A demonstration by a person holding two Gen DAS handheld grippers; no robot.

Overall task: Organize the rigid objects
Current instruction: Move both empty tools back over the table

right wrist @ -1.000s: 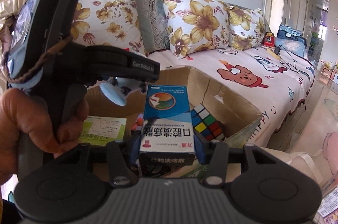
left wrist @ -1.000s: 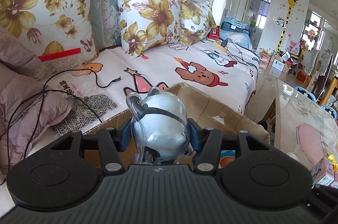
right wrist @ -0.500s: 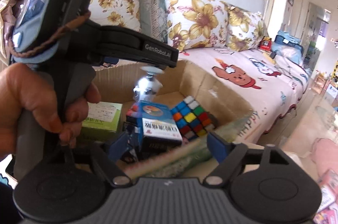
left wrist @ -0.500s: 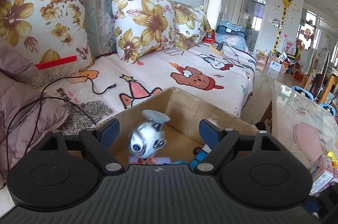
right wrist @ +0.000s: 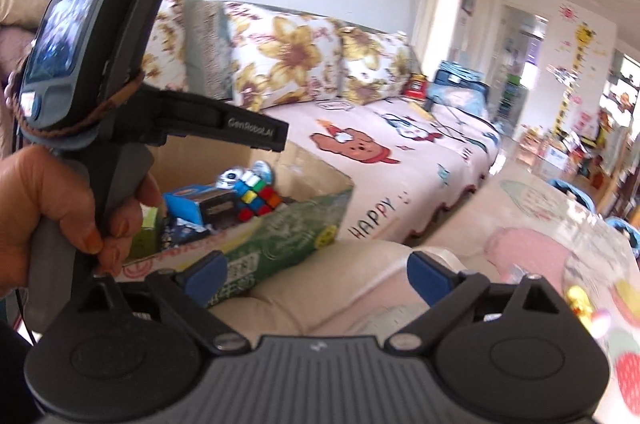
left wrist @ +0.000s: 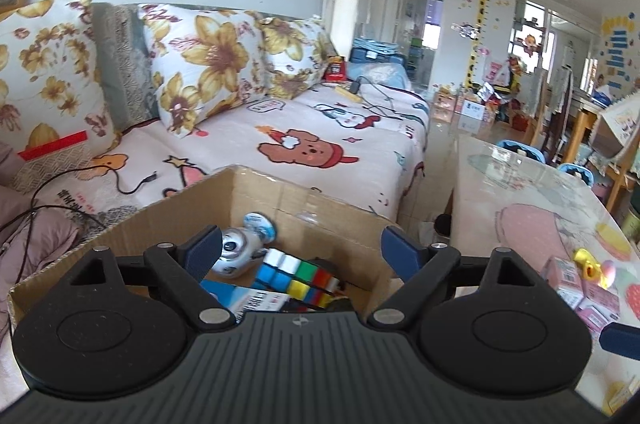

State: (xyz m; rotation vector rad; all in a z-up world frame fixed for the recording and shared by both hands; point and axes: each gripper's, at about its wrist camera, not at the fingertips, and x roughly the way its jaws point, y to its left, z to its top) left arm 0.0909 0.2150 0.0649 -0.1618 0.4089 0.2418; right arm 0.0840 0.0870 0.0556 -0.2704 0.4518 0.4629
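An open cardboard box (left wrist: 304, 200) stands on the sofa. In it lie a silver-white round toy (left wrist: 240, 250), a colour cube (left wrist: 298, 274) and a blue medicine box (left wrist: 240, 298). My left gripper (left wrist: 304, 248) hovers over the box's near side, its jaws opening wide with nothing pressed between them. My right gripper (right wrist: 318, 276) is off to the right of the box (right wrist: 304, 236), its jaws opening too and empty. From there the toy (right wrist: 230, 176), the cube (right wrist: 256, 198) and the blue box (right wrist: 192, 202) show inside.
A hand (right wrist: 60, 208) grips the left tool's handle at the left of the right wrist view. Flowered pillows (left wrist: 208, 64) line the sofa back, and a black cable (left wrist: 80, 172) lies on the sheet. To the right, a glass-topped table (left wrist: 520, 208) bears small pink boxes (left wrist: 576, 284) and a yellow toy (left wrist: 586, 262).
My left gripper opened and the silver-white toy dropped into the box. My right gripper opened and released the blue medicine box into the box, then swung right, away from it.
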